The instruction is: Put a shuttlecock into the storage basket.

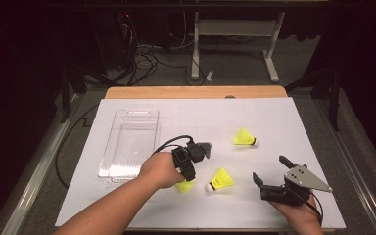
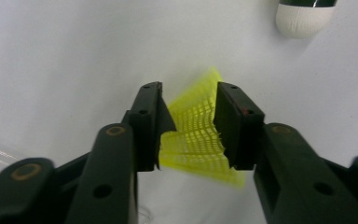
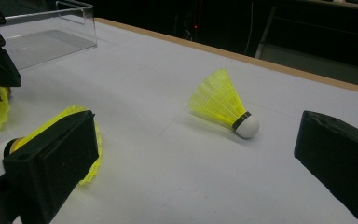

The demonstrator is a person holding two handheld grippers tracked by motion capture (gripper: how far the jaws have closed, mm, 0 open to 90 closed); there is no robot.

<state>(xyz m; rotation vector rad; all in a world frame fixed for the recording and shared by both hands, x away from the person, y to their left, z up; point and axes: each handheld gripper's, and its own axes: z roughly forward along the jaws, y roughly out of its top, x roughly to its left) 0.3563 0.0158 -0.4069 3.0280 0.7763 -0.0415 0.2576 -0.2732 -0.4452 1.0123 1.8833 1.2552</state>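
Between the jaws of the left gripper (image 2: 189, 126), a yellow shuttlecock (image 2: 200, 140), its mesh skirt squeezed and creased by both pads; clenching on the skirt, not on the cork. Lying with its long axis running along the jaws and slightly slanted, skirt pointing away from the hand, cork end hidden below the gripper body. From the high view, sitting directly beneath the left gripper (image 1: 188, 164), just a yellow edge of the held shuttlecock (image 1: 185, 186) peeking out beside the hand.

Just to the right of that gripper, a second shuttlecock (image 1: 221, 180) lying on its side on the white table sheet (image 1: 274, 122), cork toward the left hand. Farther ahead and to the right, a third shuttlecock (image 1: 245, 138), cork pointing right.

To the left of the left gripper and close beside it, a clear plastic bin (image 1: 129, 142), long axis running away from the person: likely the drop place, needing a short lift and sideways carry.

Resting near the table's front edge, the right gripper (image 1: 270, 171), released, jaws spread wide, nothing between them.
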